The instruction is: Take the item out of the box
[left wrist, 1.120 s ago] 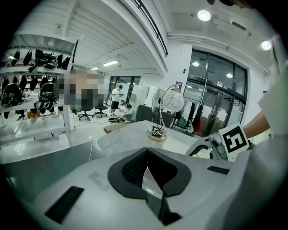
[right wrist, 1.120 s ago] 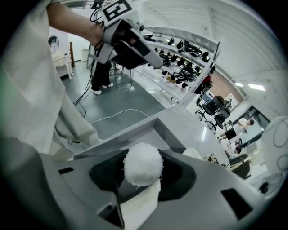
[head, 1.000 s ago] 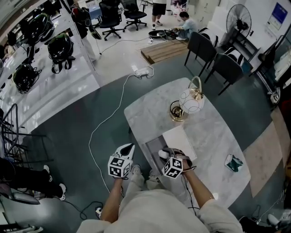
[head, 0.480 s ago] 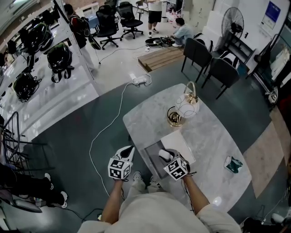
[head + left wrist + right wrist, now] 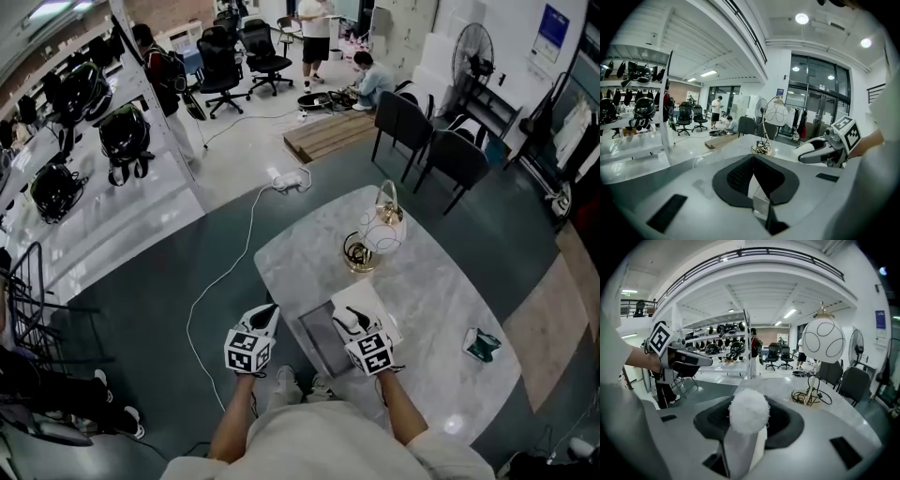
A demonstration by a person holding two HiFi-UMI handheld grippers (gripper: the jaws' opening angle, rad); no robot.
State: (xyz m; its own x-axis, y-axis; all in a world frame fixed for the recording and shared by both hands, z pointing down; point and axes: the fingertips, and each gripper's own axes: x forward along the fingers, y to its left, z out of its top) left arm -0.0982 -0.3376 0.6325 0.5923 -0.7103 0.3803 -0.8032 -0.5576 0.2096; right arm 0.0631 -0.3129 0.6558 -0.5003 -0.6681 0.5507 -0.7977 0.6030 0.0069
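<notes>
Right gripper (image 5: 353, 318) pinches white fluffy ball (image 5: 749, 411), apparently clear of shallow grey box (image 5: 319, 347). Extraction looks nearly done. Left gripper (image 5: 268, 313) pressed together, empty.

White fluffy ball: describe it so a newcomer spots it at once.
Find the pale marble table with the globe lamp; at its near edge the right tool hangs by an open grey box. The white fluffy ball is pinched at that tool's tips, the only fuzzy thing among hard, smooth neighbours.
</notes>
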